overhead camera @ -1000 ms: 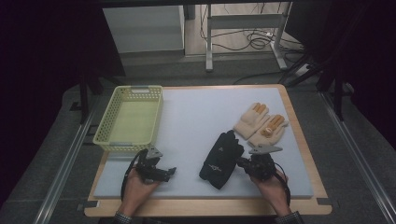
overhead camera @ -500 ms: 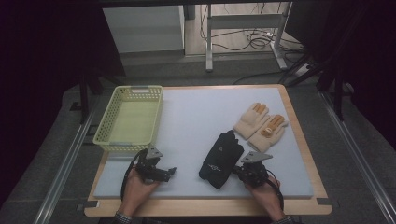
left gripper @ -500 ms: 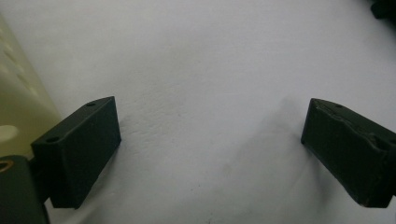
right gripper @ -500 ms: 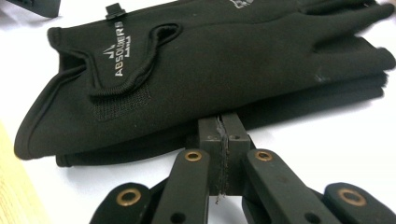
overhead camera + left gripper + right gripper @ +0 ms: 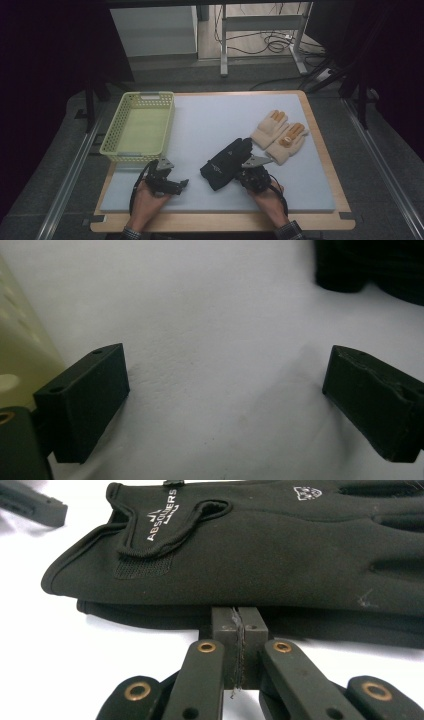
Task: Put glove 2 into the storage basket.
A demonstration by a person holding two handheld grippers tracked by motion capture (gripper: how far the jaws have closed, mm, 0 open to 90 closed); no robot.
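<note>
A pale grey, finely textured foam mat covers the wood-edged surface [image 5: 320, 150], carrying at its far left a rectangular yellow-green perforated plastic basket [image 5: 137, 127] and at its right a pair of cream knitted gloves [image 5: 279, 135] with orange fingertips. Near the front centre lies a stacked pair of smooth black fabric gloves [image 5: 227, 161] with white "ABSOLIERS"-like lettering and a stitched cuff tab, cuffs toward the person. The right gripper [image 5: 239, 630] has its fingers pressed together at the edge of the black gloves, while the left gripper [image 5: 225, 405] rests over bare mat, fingers spread wide and empty.
</note>
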